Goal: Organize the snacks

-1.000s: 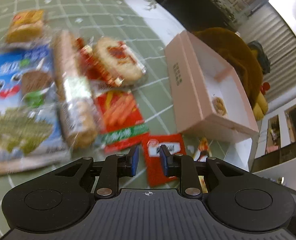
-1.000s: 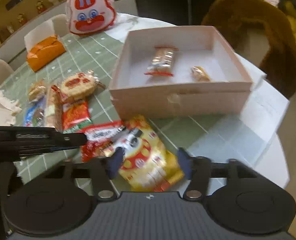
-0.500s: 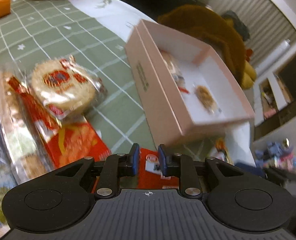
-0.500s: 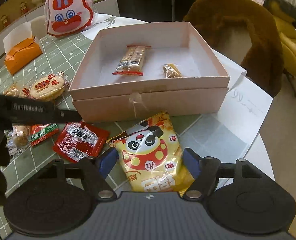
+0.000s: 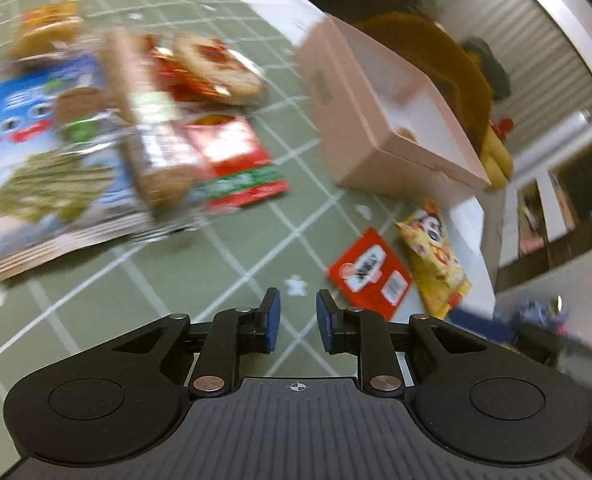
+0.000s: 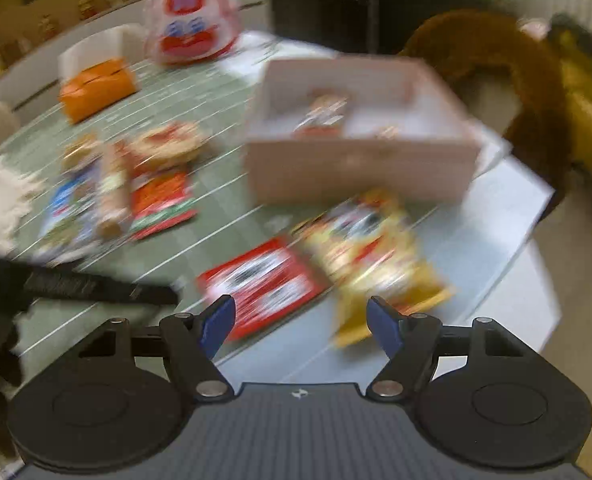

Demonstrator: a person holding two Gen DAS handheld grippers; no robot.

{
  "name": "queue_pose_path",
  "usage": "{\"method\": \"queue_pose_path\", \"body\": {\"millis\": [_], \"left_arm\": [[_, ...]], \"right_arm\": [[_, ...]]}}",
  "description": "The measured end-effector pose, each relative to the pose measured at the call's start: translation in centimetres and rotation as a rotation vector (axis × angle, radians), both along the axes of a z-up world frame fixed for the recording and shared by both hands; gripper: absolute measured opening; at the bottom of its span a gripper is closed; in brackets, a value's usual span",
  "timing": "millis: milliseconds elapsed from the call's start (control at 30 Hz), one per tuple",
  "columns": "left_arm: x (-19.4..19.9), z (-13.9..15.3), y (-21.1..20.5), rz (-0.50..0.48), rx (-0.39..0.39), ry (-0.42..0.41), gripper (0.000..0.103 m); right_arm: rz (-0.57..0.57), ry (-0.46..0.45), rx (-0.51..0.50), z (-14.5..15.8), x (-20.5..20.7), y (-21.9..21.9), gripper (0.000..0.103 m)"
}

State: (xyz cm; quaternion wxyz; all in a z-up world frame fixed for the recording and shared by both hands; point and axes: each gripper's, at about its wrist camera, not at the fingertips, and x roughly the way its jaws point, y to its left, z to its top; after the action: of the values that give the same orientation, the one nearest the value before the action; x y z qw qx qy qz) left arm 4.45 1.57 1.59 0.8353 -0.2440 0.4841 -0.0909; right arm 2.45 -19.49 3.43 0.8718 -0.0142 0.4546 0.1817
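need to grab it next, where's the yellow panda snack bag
The yellow panda bag lies flat on the table just before the pink box, with the red packet touching its left edge.

Orange tissue box [image 6: 95,88], rabbit bag [image 6: 189,36]

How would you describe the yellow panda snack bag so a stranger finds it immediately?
Start at the pink box on the green checked table. Just before its near wall lie two flat packets; the yellow panda bag is the right one, beside the red packet.
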Motion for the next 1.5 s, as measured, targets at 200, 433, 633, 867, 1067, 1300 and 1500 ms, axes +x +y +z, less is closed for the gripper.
{"method": "queue_pose_path", "body": {"millis": [200, 433, 633, 867, 1067, 1300, 1500], "left_arm": [[-0.9, 0.6, 2.0, 0.102, 0.003, 0.001, 0.024], [-1.7, 0.9, 3.1, 0.164, 0.045, -0.004, 0.024], [-2.1, 0.4, 3.7, 0.165, 0.021, -0.008, 0.022], [-2.7, 0.3, 3.2, 0.131, -0.023, -0.02, 0.023], [-2.7, 1.2, 0.9, 0.055, -0.021, -0.037, 0.023], [-1.2, 1.9, -5.8, -0.081, 0.236, -0.02, 0.027], [-0.9, 1.9, -10.1, -0.207, 0.391, -0.073, 0.035]], "right_arm": [[-0.054, 0.036, 0.011, -1.7, 2.2, 2.6, 0.076], [-0.025, -0.031, -0.101, -2.1, 4.2, 6.8, 0.069], [0.146, 0.005, -0.056, -1.5, 1.3, 7.6, 0.063], [0.168, 0.052, 0.0, -1.2, -0.5, 5.8, 0.067], [0.02, -0.004, -0.002, -0.3, -0.5, 1.7, 0.067], [-0.192, -0.058, -0.068, -0.3, 0.2, -3.0, 0.067], [-0.215, -0.076, -0.045, 0.0, 2.3, -6.0, 0.068]]}}
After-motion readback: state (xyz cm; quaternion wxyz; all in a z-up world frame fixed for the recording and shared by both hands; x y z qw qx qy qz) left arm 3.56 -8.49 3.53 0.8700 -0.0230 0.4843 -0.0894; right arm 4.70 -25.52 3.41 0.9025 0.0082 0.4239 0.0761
